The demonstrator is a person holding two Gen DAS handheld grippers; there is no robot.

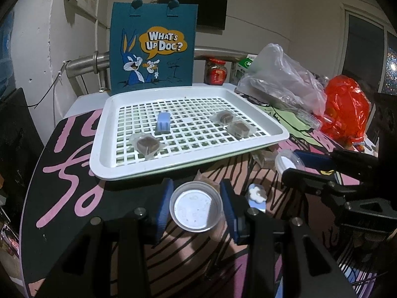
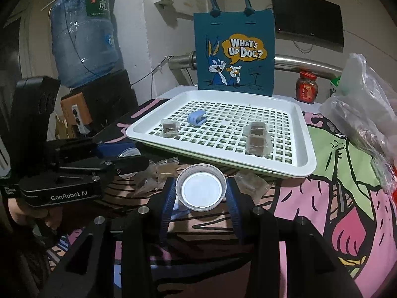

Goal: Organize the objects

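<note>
The white slotted tray [image 1: 99,149] sits toward the surface's far edge, carrying three wrapped brown cubes. Before its near edge, each tool, left [image 1: 196,207] and right [image 2: 201,190], grips a small clear plastic cup. These cups look light, thin and crushable, best pinched gently across the rim.

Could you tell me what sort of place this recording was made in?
Probably a lived-in home room, not a lab: a water cooler bottle, a wall-mounted screen and a sauce jar beside plastic bags on a cloth-covered table.
</note>
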